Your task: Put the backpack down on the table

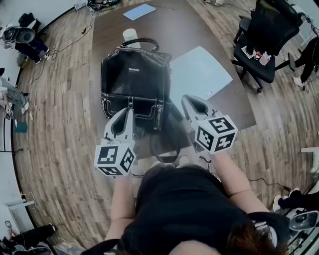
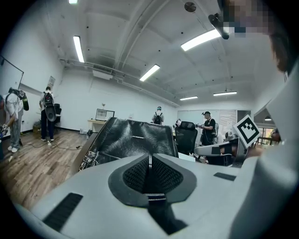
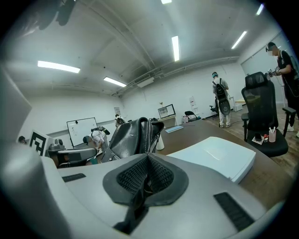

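Note:
A black leather backpack [image 1: 134,79] rests on the brown table [image 1: 112,30], its base near the front edge and its top handle at the far end. My left gripper [image 1: 127,112] sits at the bag's near left corner, shut on a black shoulder strap [image 2: 159,217] that runs down between its pads. At the near right corner my right gripper [image 1: 192,102] is shut on the other strap [image 3: 133,207]. A loop of strap [image 1: 167,144] hangs below the table edge. The backpack [image 2: 133,135] rises just beyond the left gripper [image 2: 149,161]; in the right gripper view it [image 3: 133,135] stands left of the right gripper [image 3: 147,158].
A flat pale-blue box [image 1: 199,72] lies right of the bag. A white cup [image 1: 130,36] stands behind it, and a blue notebook [image 1: 139,11] lies at the far end. A black office chair [image 1: 264,45] stands off the table's right side. Several people stand across the room.

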{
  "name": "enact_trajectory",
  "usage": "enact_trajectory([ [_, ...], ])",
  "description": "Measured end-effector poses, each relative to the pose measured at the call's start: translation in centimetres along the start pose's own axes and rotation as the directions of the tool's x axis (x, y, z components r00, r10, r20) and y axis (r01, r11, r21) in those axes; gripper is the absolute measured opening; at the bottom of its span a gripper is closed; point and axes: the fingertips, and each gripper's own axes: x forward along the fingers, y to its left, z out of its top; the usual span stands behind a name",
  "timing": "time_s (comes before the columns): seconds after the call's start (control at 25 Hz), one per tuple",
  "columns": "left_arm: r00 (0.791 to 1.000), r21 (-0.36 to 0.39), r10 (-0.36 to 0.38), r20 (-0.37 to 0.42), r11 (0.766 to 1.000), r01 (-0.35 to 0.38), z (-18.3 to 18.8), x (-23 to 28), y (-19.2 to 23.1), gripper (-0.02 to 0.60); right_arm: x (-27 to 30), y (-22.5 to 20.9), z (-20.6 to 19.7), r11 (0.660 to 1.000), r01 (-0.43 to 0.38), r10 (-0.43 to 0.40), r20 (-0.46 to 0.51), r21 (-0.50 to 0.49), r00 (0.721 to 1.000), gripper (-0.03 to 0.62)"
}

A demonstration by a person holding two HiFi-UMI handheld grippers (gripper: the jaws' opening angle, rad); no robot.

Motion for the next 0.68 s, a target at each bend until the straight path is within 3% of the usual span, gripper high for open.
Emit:
enact_trajectory([
  [0.68,0.999,0.000,-0.038,-0.016,0.999,0.038,-0.11,1.01,0.16,0.032,0.68,0.05,-0.70,1.000,0.002,-0.002,-0.029,0.001,1.000,0.017],
])
